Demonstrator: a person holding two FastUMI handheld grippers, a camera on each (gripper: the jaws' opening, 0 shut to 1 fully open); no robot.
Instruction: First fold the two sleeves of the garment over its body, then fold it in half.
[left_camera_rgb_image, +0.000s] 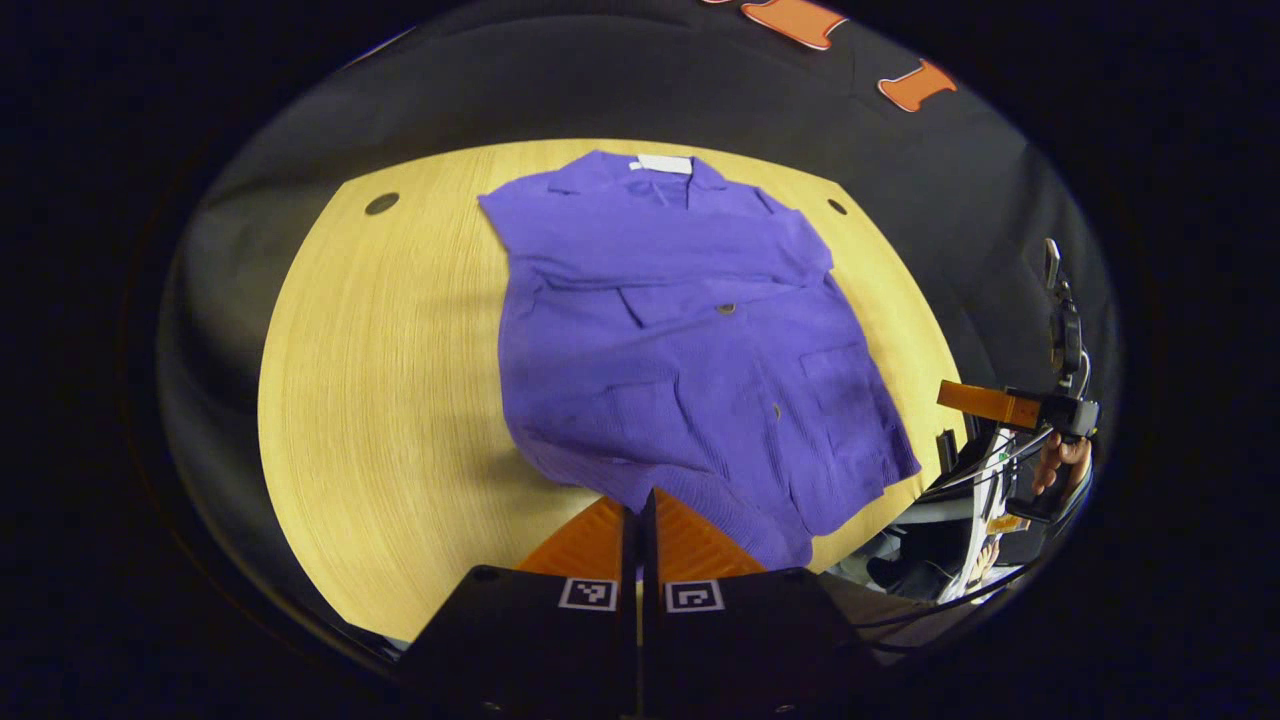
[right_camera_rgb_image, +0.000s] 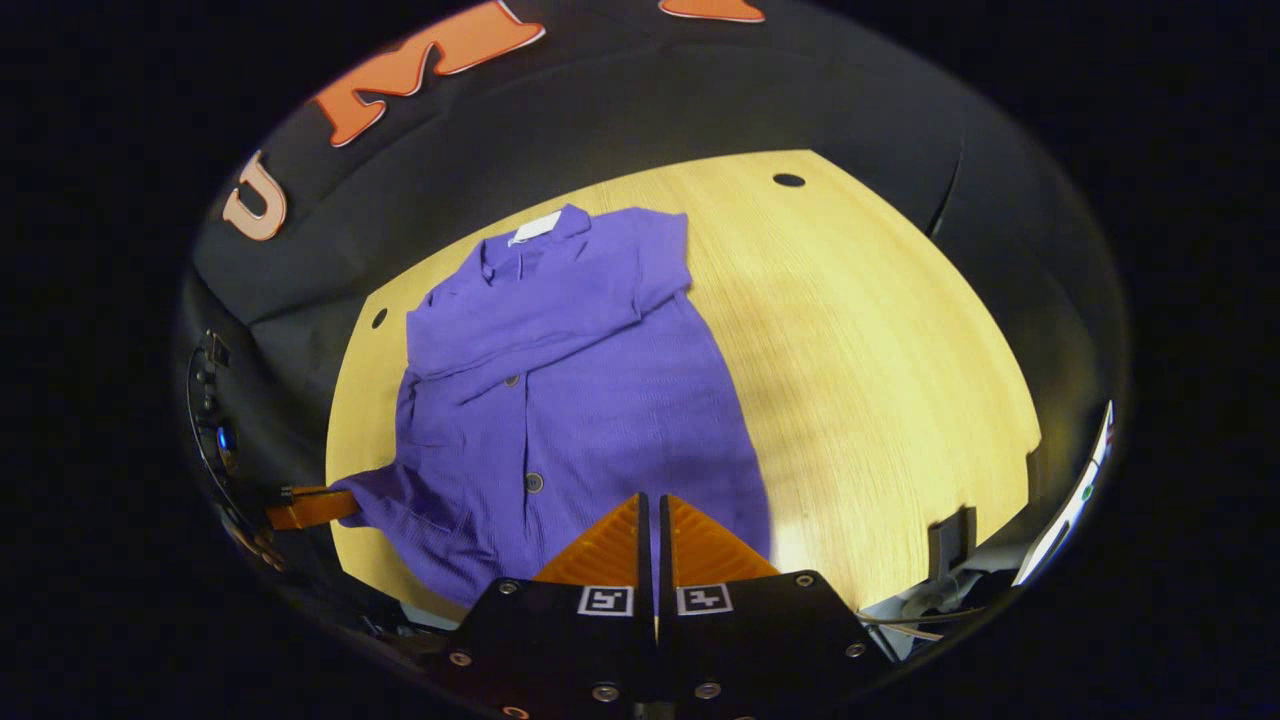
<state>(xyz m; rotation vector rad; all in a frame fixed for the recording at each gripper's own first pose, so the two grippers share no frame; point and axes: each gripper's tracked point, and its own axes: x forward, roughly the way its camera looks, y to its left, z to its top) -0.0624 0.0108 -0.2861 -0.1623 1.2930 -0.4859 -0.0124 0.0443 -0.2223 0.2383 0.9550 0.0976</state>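
Nearest lens, left gripper view: left gripper (left_camera_rgb_image: 640, 500), orange ribbed fingers (left_camera_rgb_image: 585, 545) pressed together, tips at near hem of garment (left_camera_rgb_image: 690, 340); whether cloth is pinched between them, cannot tell. Black body w/ two square markers below fingers.

Garment: purple button-front jacket, laid flat on table (left_camera_rgb_image: 390, 400), collar at far end w/ white label (left_camera_rgb_image: 665, 164). Both sleeves lying folded across chest, over body. Buttons visible down front; patch pockets on lower half. Near hem reaching table's near edge, one corner lifted slightly past edge on right of that view.

Table: pale wood, rounded, two dark round holes near far corners (left_camera_rgb_image: 381, 203).

Right gripper (left_camera_rgb_image: 985, 402), seen farther off at right of left gripper view: orange finger pointing toward garment's hem corner, held by a hand (left_camera_rgb_image: 1060, 465); cables and dark gear beneath.

Right gripper view: right gripper's own fingers (right_camera_rgb_image: 600, 550) pressed together, tips over lower hem of garment (right_camera_rgb_image: 560, 400); grip on cloth, cannot tell. Left gripper's orange finger (right_camera_rgb_image: 312, 508) at far left, touching hem corner hanging at table edge (right_camera_rgb_image: 880, 380). Bare wood to right of garment. Black cloth wall behind table.
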